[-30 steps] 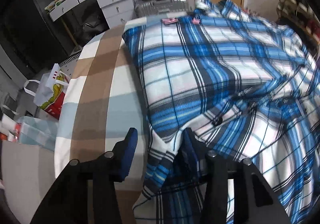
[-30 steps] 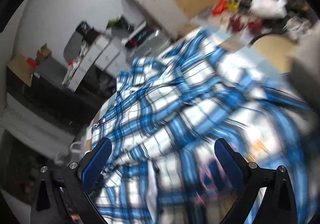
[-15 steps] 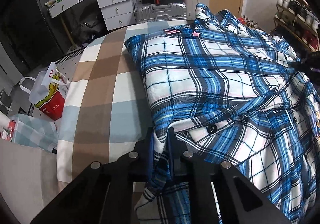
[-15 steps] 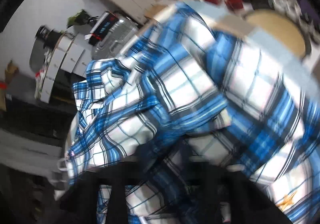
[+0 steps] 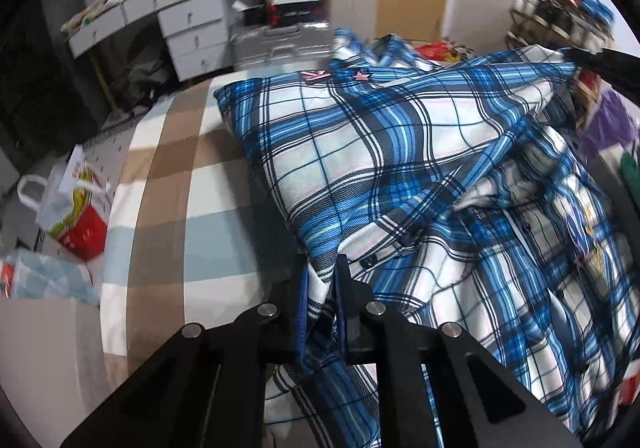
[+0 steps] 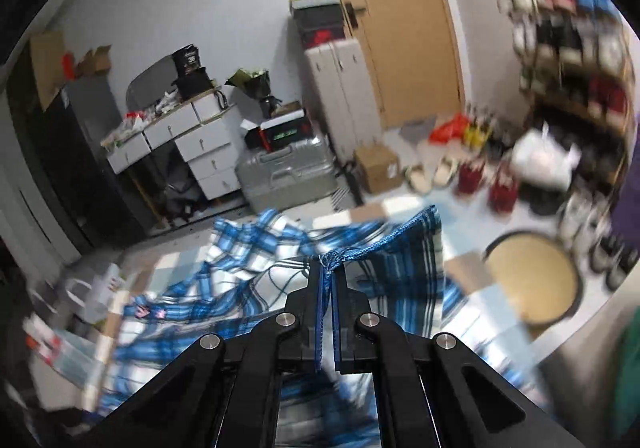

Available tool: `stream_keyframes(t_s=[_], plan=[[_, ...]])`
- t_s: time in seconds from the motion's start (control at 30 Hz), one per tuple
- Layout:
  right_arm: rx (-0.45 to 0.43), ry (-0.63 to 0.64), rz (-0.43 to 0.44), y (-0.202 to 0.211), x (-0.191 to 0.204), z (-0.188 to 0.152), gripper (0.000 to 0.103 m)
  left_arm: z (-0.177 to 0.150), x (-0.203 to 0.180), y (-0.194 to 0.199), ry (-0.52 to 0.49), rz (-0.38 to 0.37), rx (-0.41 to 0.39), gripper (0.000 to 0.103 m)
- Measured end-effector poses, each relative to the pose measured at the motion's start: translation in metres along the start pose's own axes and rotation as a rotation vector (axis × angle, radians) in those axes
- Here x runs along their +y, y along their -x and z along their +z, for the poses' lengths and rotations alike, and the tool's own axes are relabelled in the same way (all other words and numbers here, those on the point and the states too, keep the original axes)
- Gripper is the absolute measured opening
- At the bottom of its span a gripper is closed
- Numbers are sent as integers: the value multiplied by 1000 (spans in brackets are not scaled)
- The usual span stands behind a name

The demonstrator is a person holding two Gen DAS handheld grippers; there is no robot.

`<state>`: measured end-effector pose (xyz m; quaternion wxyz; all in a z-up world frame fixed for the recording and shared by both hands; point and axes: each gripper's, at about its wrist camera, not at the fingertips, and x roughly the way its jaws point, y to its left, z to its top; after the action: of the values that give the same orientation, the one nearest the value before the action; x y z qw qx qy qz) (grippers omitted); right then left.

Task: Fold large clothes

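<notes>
Left claw [image 5: 321,280] is clamped on a lower edge of the blue plaid shirt [image 5: 360,152]. Right claw [image 6: 329,280] pinches another bunched edge (raised above the surface). Shirt lies spread over the checked bedspread [image 5: 168,184], with a silver suitcase [image 6: 284,176] beyond.

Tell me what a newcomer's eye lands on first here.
The blue plaid shirt, spread across the checked bedcover, fills the view. The left gripper pinches its near edge; the right gripper clamps another edge, lifted. Behind stands a silver suitcase.
</notes>
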<state>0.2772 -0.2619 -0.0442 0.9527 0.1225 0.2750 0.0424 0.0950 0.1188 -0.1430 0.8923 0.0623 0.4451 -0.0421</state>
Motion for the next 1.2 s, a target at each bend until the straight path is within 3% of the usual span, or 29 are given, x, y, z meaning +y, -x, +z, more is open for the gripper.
stream_keyframes(t_s=[0.07,0.17,0.23,0.47,0.53,0.57,0.6,0.63,0.67,0.73,0.87,0.93,1.07,1.2], plan=[[31,50,-40,-6,-6,-6,3,-2,-5,-4,-36,49,-4,7],[175,69,-46,-34,-10,-26,4,-6,-2,-17,-46,70,42,7],[272,34,8,-47,-19,-39,7,-7,5,-23,-26,82,69,8],[254,19,68,-47,-10,-30,7,-9,13,-31,1,99,112,11],[276,1,54,-50,-10,-25,12,-9,12,-32,-10,113,113,11],[293,-3,30,-53,-12,-26,17,-10,11,-31,-12,114,114,11],[325,-5,-11,-58,-14,-30,38,-10,11,-32,-14,115,117,11],[394,-18,-54,-67,-22,-36,65,-12,10,-29,-11,115,117,11],[445,-33,-71,-74,-29,-41,71,-13,10,-29,-8,110,120,11],[496,-84,-111,-81,-49,-51,69,-13,12,-29,-1,103,122,11],[403,-210,-121,-68,-90,-49,72,-11,8,-28,-21,125,112,11],[400,-263,-117,-73,-105,-49,77,-11,0,-27,-61,160,101,11],[420,-254,-91,-93,-110,-44,75,-13,-1,-32,-78,174,113,11],[415,-138,-102,-101,-88,-42,51,-13,3,-35,-70,166,124,11]])
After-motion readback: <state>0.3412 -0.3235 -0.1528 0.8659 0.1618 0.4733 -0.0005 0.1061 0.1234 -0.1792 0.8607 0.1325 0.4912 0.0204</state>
